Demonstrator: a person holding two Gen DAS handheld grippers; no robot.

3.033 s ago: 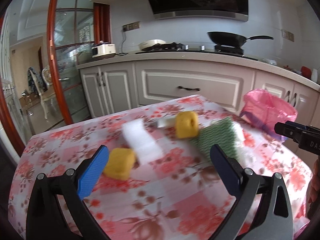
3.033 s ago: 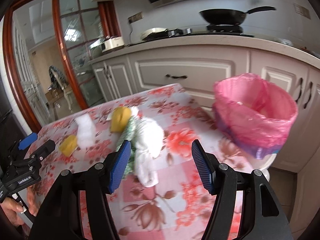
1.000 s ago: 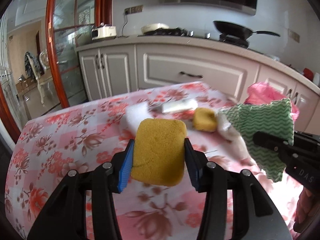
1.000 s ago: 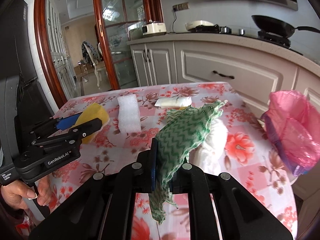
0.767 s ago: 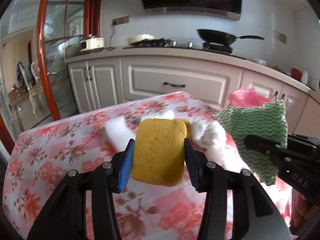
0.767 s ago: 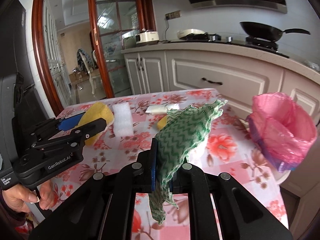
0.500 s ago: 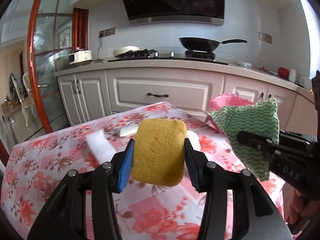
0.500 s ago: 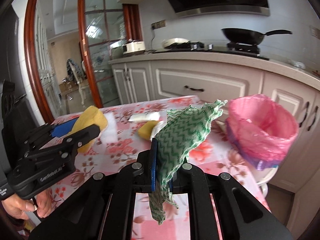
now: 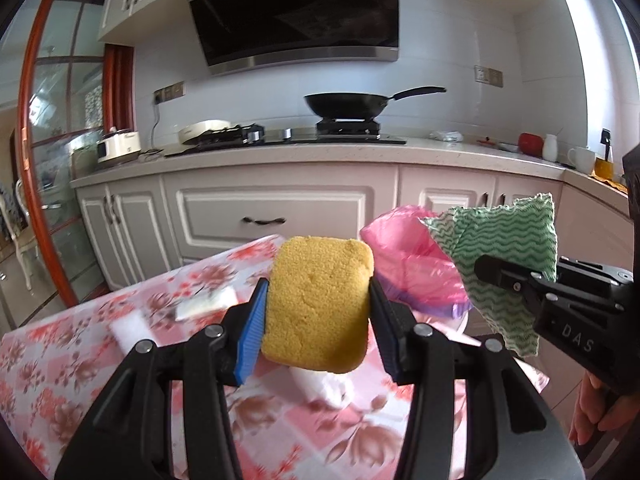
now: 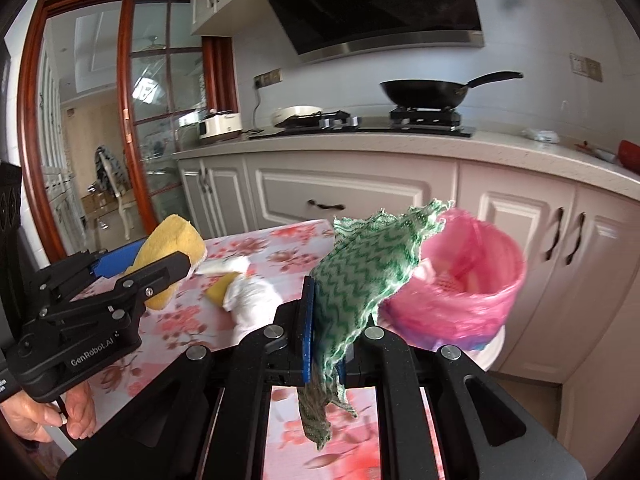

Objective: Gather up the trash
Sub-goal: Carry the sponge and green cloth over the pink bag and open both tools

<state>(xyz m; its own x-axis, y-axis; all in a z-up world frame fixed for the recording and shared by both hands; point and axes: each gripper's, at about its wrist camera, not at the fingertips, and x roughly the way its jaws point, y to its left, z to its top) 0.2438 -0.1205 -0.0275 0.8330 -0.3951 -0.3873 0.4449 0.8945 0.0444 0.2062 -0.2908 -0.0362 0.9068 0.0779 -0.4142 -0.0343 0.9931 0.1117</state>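
L wrist cam: my left gripper (image 9: 318,308) is clamped on a yellow sponge (image 9: 318,304), porous, rounded corners, upright, held above the floral table (image 9: 60,368). Pink-lined bin (image 9: 412,264) sits just behind. R wrist cam: my right gripper (image 10: 320,330) is pinched on a green zigzag cloth (image 10: 368,268), crumpled, tail hanging below the pads, beside the bin.

The left gripper (image 10: 160,276) body reads "GenRobot.AI"; the right gripper (image 9: 516,280) body shows "DAS".
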